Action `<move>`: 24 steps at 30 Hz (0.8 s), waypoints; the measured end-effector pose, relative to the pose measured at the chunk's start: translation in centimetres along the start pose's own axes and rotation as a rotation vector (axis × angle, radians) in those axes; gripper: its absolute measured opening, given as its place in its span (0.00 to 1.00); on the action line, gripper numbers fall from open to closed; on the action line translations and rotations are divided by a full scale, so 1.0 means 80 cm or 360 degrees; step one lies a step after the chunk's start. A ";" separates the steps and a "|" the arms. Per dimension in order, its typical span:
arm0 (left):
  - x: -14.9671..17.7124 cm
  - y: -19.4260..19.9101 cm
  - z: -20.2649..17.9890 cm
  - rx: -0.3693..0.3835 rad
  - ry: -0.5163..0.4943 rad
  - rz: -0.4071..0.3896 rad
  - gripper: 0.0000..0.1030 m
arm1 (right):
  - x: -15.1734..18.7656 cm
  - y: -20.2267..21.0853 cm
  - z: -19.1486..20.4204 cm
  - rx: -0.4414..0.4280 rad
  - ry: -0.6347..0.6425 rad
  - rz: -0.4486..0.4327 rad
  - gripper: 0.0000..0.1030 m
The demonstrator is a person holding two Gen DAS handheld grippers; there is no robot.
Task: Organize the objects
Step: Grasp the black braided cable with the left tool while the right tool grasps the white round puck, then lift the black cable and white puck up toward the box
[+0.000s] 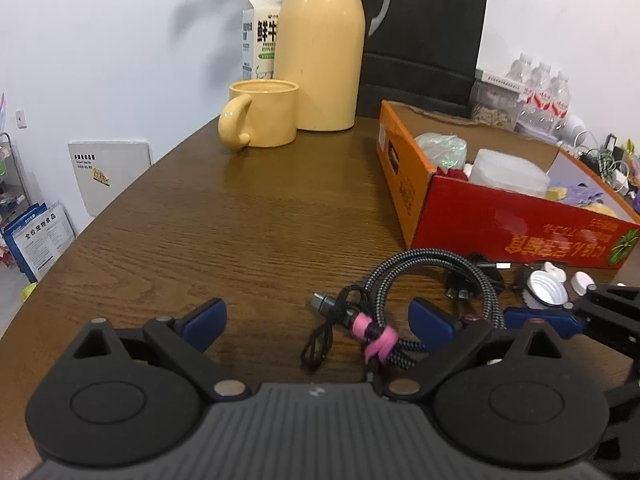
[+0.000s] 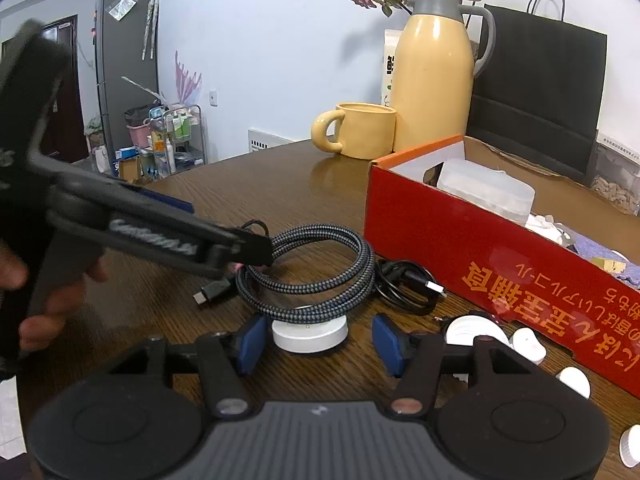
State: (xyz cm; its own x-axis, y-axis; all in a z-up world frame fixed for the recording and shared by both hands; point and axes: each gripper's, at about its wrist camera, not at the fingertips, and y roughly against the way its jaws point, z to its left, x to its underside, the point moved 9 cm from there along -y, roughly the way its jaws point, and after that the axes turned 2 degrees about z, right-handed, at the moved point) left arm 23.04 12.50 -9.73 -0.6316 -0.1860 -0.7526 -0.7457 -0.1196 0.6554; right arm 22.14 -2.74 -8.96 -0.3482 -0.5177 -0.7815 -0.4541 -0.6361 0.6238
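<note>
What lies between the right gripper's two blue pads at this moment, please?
In the right wrist view, a white round puck sits between the right gripper pads, untouched, the braided cable coil overlapping its far edge.

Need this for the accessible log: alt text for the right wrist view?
The right tool straddles a white round puck on a wooden table, pads not touching it. A coiled braided cable lies just beyond, beside a red cardboard box.

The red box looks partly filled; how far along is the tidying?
Done: the red box already holds a plastic tub and cloths. In hand: the right gripper brackets a white puck, apparently not yet gripped; the left gripper is open over the braided cable. Left: cables and white caps on the table.
</note>
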 end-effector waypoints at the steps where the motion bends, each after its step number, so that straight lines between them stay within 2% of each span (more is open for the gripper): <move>1: 0.002 -0.006 -0.002 -0.0002 -0.0015 0.0027 0.90 | -0.001 -0.001 0.000 -0.0007 0.0000 0.0000 0.53; 3: 0.004 -0.010 -0.004 0.0009 -0.0020 0.0036 0.80 | -0.002 -0.004 0.003 -0.0032 0.0005 -0.0001 0.45; 5: 0.005 -0.010 -0.005 -0.0068 -0.0095 0.0019 0.66 | -0.002 -0.004 0.005 -0.0034 0.0022 -0.0004 0.37; 6: 0.007 -0.009 -0.007 -0.0068 -0.0116 -0.0004 0.59 | -0.002 -0.003 0.005 -0.0025 0.0023 -0.0005 0.37; 9: 0.009 -0.005 -0.011 -0.0033 -0.0143 -0.0019 0.49 | -0.002 -0.002 0.000 0.0002 0.0010 -0.0008 0.37; 13: 0.011 -0.002 -0.011 -0.0026 -0.0146 -0.0037 0.46 | -0.001 0.003 -0.010 0.0062 -0.0008 -0.0022 0.37; 24: 0.012 0.000 -0.010 -0.0025 -0.0131 -0.0061 0.42 | 0.008 0.049 -0.043 0.0234 -0.0101 -0.0200 0.37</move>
State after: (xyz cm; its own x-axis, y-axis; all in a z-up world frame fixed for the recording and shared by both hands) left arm 22.64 11.54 -10.42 -0.6184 -0.1000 -0.7795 -0.7668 -0.1405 0.6264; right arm 22.93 -7.50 -6.93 -0.3301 -0.3994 -0.8553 -0.6105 -0.6007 0.5162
